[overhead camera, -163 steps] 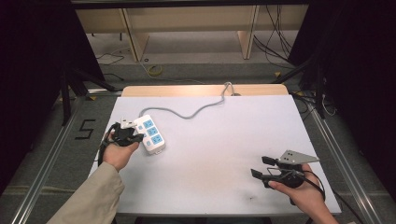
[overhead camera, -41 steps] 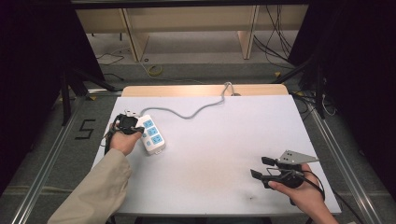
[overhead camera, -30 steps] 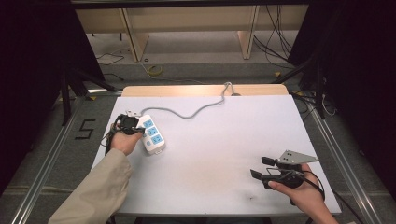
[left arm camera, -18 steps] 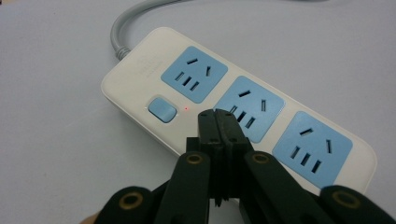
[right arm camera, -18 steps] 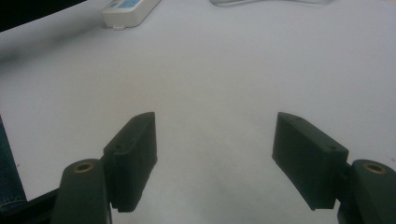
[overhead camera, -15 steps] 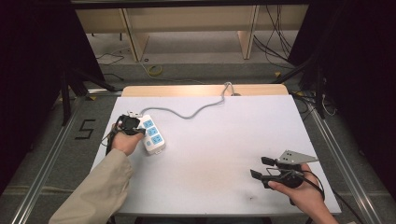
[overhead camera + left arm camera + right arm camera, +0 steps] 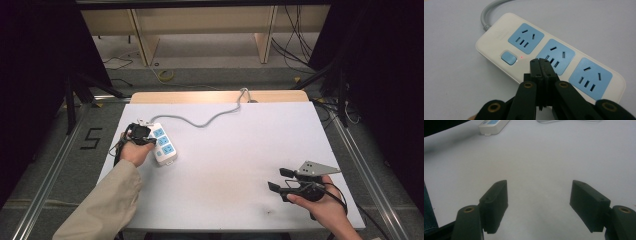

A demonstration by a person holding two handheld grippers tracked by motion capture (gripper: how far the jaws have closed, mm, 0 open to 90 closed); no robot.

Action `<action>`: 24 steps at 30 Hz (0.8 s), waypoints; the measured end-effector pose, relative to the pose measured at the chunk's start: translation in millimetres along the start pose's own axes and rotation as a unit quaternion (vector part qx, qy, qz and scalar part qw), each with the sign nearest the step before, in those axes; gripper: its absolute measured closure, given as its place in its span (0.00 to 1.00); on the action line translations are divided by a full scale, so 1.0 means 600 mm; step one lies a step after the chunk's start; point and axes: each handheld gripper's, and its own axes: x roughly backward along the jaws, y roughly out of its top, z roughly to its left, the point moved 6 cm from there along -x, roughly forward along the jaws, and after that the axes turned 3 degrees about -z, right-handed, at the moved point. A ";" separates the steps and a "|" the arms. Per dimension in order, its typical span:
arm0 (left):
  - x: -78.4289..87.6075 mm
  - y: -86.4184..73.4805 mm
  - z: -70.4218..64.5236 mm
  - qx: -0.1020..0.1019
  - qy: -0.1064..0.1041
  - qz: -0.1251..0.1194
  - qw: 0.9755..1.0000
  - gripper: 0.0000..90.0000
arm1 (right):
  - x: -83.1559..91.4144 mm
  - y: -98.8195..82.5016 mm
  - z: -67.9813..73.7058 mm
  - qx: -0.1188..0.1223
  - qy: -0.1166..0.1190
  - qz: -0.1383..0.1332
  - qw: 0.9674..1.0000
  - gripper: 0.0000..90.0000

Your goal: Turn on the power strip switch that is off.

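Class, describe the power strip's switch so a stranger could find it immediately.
On the white table, find the white power strip at the left. Its switch sits near the cable end: a small blue button, no slots, beside a red light.

Power strip [image 7: 494, 125] cut off by the right gripper view's top edge, its grey cable [image 7: 210, 118] dropping behind the table's far edge — end hidden, embossed lettering too small to read.
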 end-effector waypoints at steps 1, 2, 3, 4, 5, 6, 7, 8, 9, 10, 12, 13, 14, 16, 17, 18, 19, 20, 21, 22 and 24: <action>0.000 0.000 0.000 0.000 0.001 0.000 1.000 1.00 | 0.000 0.000 0.000 0.000 0.000 0.000 1.000 0.34; -0.001 0.000 -0.001 0.001 0.002 0.000 1.000 1.00 | 0.000 0.000 0.000 0.000 0.000 0.000 1.000 0.34; -0.001 0.000 -0.001 0.001 0.003 0.001 1.000 1.00 | 0.000 0.000 0.000 0.000 0.000 0.000 1.000 0.34; -0.001 0.001 -0.002 0.001 0.004 0.001 1.000 1.00 | 0.000 0.000 0.000 0.000 0.000 0.000 1.000 0.34; -0.002 0.002 -0.002 0.001 0.005 0.002 1.000 1.00 | 0.000 0.000 0.000 0.000 0.000 0.000 1.000 0.34; -0.002 0.003 -0.003 0.001 0.008 0.004 1.000 1.00 | 0.000 0.000 0.000 0.000 0.000 0.000 1.000 0.34; -0.003 0.003 -0.004 0.001 0.010 0.007 1.000 1.00 | 0.000 0.000 0.001 0.002 0.001 -0.001 1.000 0.34; -0.003 0.004 -0.004 0.001 0.013 0.009 1.000 1.00 | 0.000 0.000 0.001 0.002 0.001 -0.001 1.000 0.34; -0.003 0.004 -0.005 0.003 0.014 0.010 1.000 1.00 | 0.000 0.000 0.001 0.002 0.001 -0.001 1.000 0.34; -0.003 0.004 -0.005 0.003 0.015 0.011 1.000 1.00 | 0.000 0.000 0.001 0.002 0.001 -0.001 1.000 0.34; -0.004 0.005 -0.006 0.010 0.016 0.012 1.000 1.00 | 0.000 0.000 0.000 0.001 0.000 -0.001 1.000 0.34; -0.004 0.005 -0.005 0.011 0.017 0.013 1.000 1.00 | 0.001 0.000 0.000 0.002 0.000 -0.001 1.000 0.34; -0.004 0.005 -0.005 0.013 0.016 0.014 1.000 1.00 | 0.001 0.000 0.000 0.002 0.000 -0.001 1.000 0.34; -0.004 0.005 -0.005 0.013 0.016 0.015 1.000 1.00 | 0.001 0.000 0.001 0.001 0.000 -0.002 1.000 0.34; -0.004 0.005 -0.004 0.014 0.015 0.016 1.000 1.00 | 0.001 0.000 0.001 0.002 0.000 -0.002 1.000 0.34; -0.004 0.005 -0.004 0.017 0.014 0.016 1.000 1.00 | 0.001 0.000 0.001 0.003 0.000 -0.002 1.000 0.34; -0.004 0.005 -0.004 0.021 0.013 0.016 1.000 1.00 | 0.001 0.000 0.001 0.003 0.000 -0.002 1.000 0.34; -0.004 0.006 -0.004 0.023 0.013 0.015 1.000 1.00 | 0.001 0.000 0.001 0.003 0.000 -0.002 1.000 0.34; -0.004 0.005 -0.003 0.023 0.016 0.017 0.999 1.00 | 0.001 0.000 0.001 0.003 0.001 -0.002 1.000 0.34; -0.004 0.005 -0.002 0.019 0.023 0.020 0.999 1.00 | 0.001 0.001 0.001 0.002 0.000 -0.002 1.000 0.34; -0.003 0.004 0.004 0.011 0.037 0.024 0.999 1.00 | 0.001 0.001 0.001 0.002 0.000 -0.003 1.000 0.34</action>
